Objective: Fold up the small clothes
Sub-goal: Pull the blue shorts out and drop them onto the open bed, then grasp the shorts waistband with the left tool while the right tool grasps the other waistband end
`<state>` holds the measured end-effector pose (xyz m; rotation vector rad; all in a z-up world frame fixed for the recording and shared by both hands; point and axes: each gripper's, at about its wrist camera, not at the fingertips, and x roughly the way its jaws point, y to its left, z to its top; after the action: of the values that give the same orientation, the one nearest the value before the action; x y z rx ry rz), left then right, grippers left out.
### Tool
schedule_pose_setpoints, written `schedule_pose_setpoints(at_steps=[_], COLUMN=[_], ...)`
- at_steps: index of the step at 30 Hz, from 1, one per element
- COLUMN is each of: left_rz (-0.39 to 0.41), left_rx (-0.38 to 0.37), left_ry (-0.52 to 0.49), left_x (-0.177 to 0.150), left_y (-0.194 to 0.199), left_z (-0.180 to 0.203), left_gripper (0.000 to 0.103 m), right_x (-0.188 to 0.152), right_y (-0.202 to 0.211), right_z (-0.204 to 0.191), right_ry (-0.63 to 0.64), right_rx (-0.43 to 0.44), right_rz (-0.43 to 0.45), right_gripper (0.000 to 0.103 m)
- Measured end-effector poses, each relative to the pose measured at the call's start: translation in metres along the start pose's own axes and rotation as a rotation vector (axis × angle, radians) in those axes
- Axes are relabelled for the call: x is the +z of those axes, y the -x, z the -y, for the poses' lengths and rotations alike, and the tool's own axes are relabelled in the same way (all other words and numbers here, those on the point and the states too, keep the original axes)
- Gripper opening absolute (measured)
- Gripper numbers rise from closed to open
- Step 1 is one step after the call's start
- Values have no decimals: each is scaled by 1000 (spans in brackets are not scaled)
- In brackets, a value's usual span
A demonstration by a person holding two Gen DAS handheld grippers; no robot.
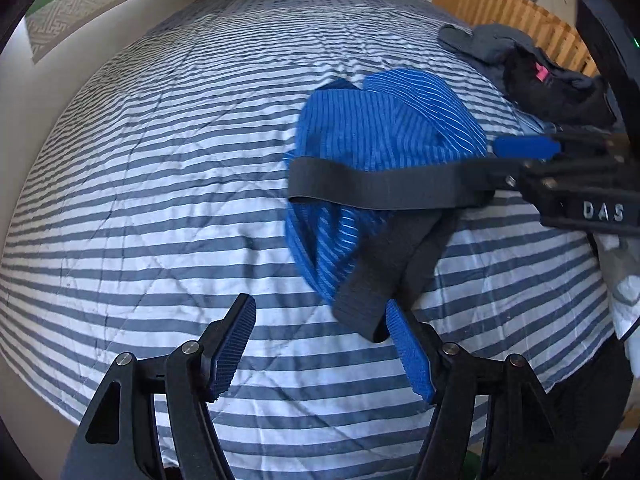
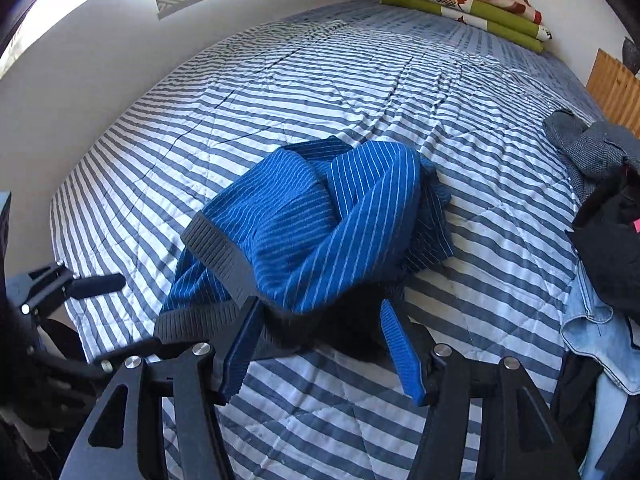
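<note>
- Blue striped underwear (image 2: 320, 224) lies crumpled mid-frame on the striped bed (image 2: 360, 80).
- Left claw (image 1: 320, 344) apart, its grey waistband (image 1: 372, 300) touching one pad.
- Right claw (image 2: 320, 344) apart, gripping nothing.

A bed (image 2: 360, 80) covered in a blue-and-white striped quilt fills the room, set against a plain white wall (image 2: 80, 92). Folded green blankets (image 2: 472, 8) sit at its far end, a slatted wooden panel (image 1: 492, 8) alongside. Daylight brightens the wall.

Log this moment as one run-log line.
garment: blue striped underwear crumpled on bed | left gripper: open | right gripper: open
</note>
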<state>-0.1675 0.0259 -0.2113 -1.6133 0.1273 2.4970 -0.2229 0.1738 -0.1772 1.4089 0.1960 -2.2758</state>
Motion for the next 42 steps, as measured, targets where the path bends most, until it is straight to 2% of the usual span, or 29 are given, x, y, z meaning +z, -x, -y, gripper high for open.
schedule_pose_setpoints(at_steps=[2,3,4,5,8,9,11,16,19,23,25,27,30,32,33,35,37,39,41,42], left_rz=[-17,-27,-37,-47,-36,-24,18,144,221,248,224,186,125,96,94,89,95,108,121,128], left_rx=[4,1,-1,-10,-20,-17,-1,40,83,134,128,110,50,56,70,61,51,49,49,48], left_ry=[6,13,23,33,50,55,69,110,101,97,105,116,111,85,68,64,71,75,81,86], left_x=[6,9,11,13,16,17,19,30,32,29,20,7,-18,-31,-36,-45,-50,-50,-49,-46], left_y=[-12,-18,-24,-28,-28,-24,-8,51,90,115,114,106,88,77,73,68,67,71,77,81], left_z=[8,10,10,10,6,2,-7,-36,-53,-71,-77,-80,-82,-72,-65,-57,-53,-52,-52,-54], left_gripper=[70,67,52,34,19,18,9,7,6,5,5,5,5,5,5,5,5,5,5,5], right_x=[6,8,9,10,5,4,-2,-9,-12,-23,-36,-60,-106,-132,-142,-154,-157,-154,-147,-144], right_y=[-2,-2,-3,-2,12,18,36,105,149,184,183,170,129,106,101,102,112,117,112,106], right_z=[5,9,13,19,32,35,43,49,53,66,74,83,93,92,90,83,72,53,23,12], right_ry=[-19,-40,-64,-97,-145,-158,-193,-218,-238,-308,-350,-390,-416,-405,-397,-373,-350,-271,-155,-104], right_rx=[8,23,45,62,48,45,55,57,61,55,41,19,-34,-90,-136,-171,-162,-110,-78,-72], right_rz=[-2,-4,-15,-27,14,27,58,183,267,329,315,265,108,6,-19,-27,9,32,34,24], right_gripper=[55,35,21,2,3,3,3,3,3,3,3,3,3,4,5,7,18,41,52,54])
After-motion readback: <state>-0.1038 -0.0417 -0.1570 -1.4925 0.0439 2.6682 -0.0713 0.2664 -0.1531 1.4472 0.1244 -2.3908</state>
